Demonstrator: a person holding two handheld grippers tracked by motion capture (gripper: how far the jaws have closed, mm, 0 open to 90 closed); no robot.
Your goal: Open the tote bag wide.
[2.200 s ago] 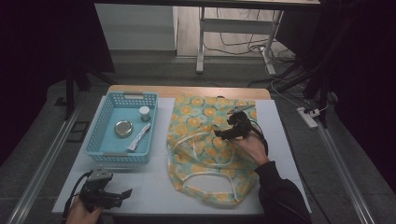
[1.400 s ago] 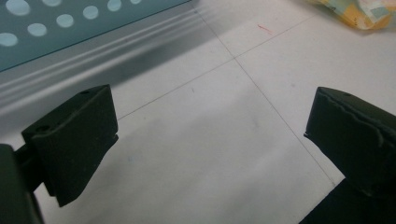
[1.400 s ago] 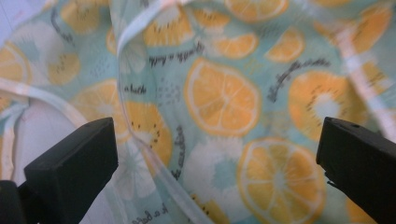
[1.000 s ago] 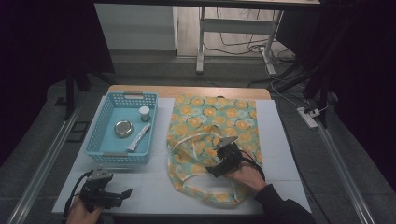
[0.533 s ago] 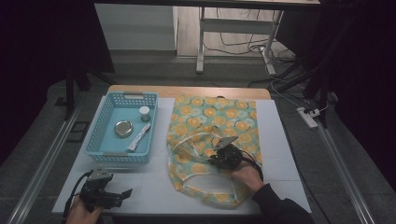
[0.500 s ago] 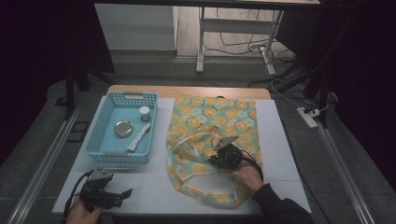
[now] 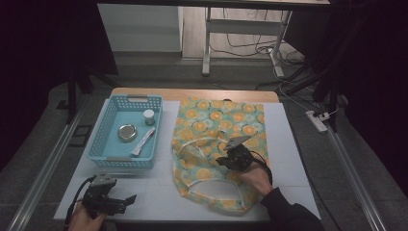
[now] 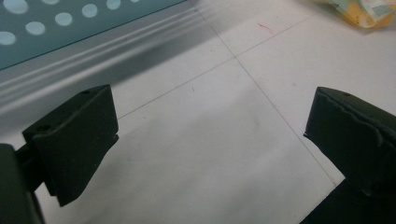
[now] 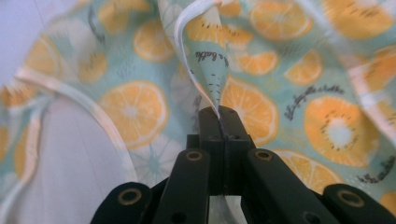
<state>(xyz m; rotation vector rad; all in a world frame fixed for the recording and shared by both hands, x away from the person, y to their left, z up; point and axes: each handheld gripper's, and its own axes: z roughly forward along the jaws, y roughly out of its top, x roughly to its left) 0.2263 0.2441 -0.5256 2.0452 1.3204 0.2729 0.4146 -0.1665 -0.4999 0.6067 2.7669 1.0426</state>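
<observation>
Orange-print cloth bag (image 7: 219, 144) spread on the bench (image 7: 293, 159) right of the blue basket (image 7: 126, 132), near edge partly hidden by the hand, right gripper (image 9: 218, 112) clamped on a pinched fold, left gripper (image 8: 210, 135) apart over bare bench.

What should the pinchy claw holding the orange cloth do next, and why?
Probably lift a little. The right gripper has just closed its jaws on a raised fold of the orange-print apron, beside one white strap, while most of the cloth lies flat on the table. A small lift would show whether the pinch holds. The left gripper rests open over bare table.
</observation>
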